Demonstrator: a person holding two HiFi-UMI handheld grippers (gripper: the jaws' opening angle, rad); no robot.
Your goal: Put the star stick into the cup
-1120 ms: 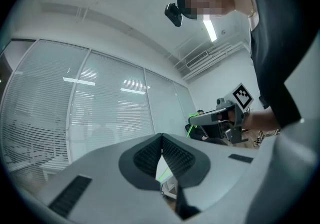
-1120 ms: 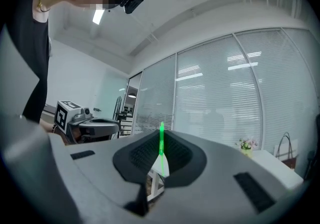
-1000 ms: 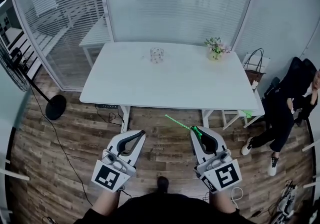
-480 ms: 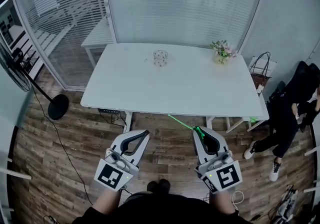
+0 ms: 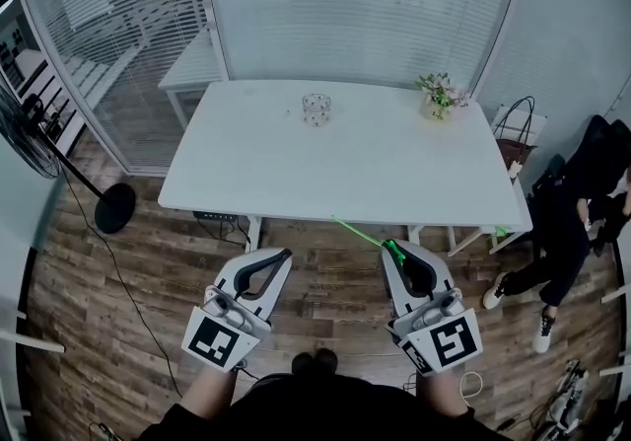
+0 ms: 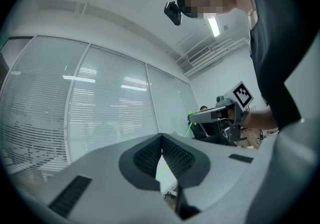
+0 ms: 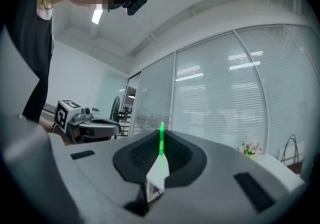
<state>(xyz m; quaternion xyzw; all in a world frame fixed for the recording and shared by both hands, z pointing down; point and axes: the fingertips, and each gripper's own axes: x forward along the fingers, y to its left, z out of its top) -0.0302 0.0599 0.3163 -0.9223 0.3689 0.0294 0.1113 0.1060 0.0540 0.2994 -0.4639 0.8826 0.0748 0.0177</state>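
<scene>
Head view, star stick (image 5: 360,232) partly hidden

Table (image 5: 296,173) mid-scene; cup (image 5: 315,110) on it toward the far edge, left of centre, flower pot (image 5: 438,98) on its far right corner, well apart from the cup. Left of the table a standing fan (image 5: 35,138) on the floor, a second table (image 5: 192,69) behind the glass partition (image 5: 118,35) at far left; right of the table a bag (image 5: 511,129), then a seated person (image 5: 582,212). Near side, over the floor: left gripper (image 5: 285,255) and right gripper (image 5: 390,246) side by side, star stick (image 5: 357,231) between the right one's jaws, reaching far-left toward the table's near edge.
</scene>
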